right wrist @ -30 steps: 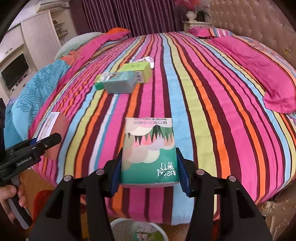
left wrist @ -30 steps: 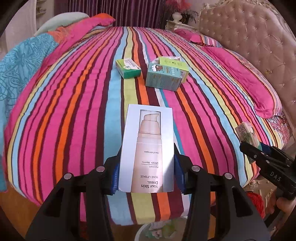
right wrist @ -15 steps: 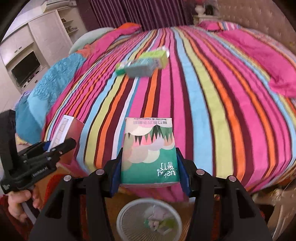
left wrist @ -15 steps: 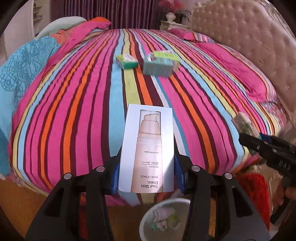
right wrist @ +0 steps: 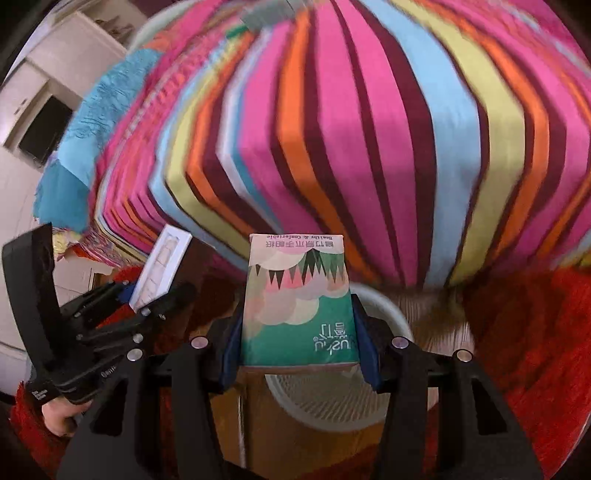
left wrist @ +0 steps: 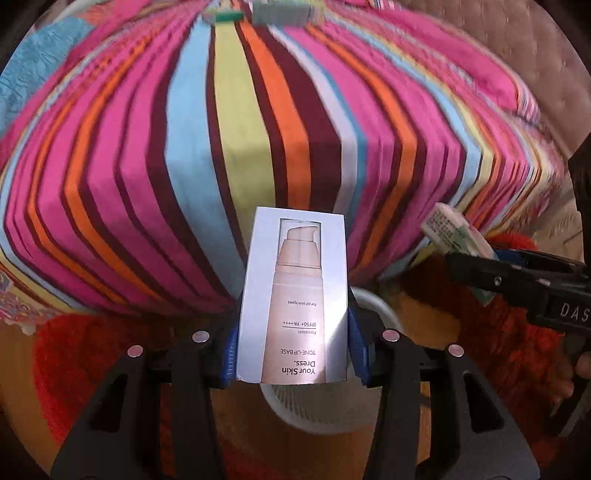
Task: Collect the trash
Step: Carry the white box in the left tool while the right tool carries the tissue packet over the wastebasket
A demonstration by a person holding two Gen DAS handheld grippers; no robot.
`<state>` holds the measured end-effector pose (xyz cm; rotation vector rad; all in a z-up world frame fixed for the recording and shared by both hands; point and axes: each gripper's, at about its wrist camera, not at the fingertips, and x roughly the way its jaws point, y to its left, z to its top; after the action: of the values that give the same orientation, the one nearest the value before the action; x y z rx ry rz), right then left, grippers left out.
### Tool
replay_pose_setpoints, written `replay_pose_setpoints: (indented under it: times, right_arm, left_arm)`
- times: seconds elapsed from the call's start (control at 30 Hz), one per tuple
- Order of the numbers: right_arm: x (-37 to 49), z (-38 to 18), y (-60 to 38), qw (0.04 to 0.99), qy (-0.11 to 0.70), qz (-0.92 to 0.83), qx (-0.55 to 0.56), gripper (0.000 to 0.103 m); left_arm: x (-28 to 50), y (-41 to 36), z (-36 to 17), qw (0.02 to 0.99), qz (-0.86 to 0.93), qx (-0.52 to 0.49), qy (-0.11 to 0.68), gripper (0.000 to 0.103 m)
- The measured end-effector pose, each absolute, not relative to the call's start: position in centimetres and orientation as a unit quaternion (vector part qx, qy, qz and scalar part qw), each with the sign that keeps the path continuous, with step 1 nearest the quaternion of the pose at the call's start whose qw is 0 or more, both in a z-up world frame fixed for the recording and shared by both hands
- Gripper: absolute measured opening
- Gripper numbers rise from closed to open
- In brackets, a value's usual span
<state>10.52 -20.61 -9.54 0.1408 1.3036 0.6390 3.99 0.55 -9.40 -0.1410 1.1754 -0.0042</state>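
My left gripper is shut on a white skin-cream box and holds it over a white mesh waste basket on the floor. My right gripper is shut on a green tissue pack, also above the basket. Each gripper shows in the other's view: the right one with the tissue pack at the right, the left one with the box at the left.
The striped bed fills the upper part of both views, its edge just ahead. Blurred boxes lie far back on it. A red rug covers the wooden floor around the basket. A cabinet with a TV stands at the left.
Both grippers have dropped and tilted down from above the bed to the floor by its edge. The basket is now right under the held box and tissue pack.
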Motion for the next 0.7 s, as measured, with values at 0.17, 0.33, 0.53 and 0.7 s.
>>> replay_pose_setpoints:
  times: [0.17,0.33,0.53,0.7]
  right_arm:
    - [10.4,-12.0,-20.6,0.711,0.642,0.275,0.081,0.049]
    - [10.0,-13.5,-20.4,0.687,0.672,0.265,0.081,0.049]
    - [9.9,-14.8,-20.5,0.663,0.701,0.251,0.080,0.049]
    - [9.9,-16.2,-20.4,0.639,0.728,0.237,0.074,0.049]
  left_arm:
    - [3.6,0.6,-11.7,0.803,-0.014,-0.086,0.590,0.047]
    - [3.6,0.4,-13.8,0.775,-0.026,-0.097,0.624,0.047]
    - [3.7,-0.4,-15.5,0.748,-0.035,-0.095,0.656,0.047]
    - [3.9,-1.0,-17.3,0.720,-0.044,-0.097,0.685,0.047]
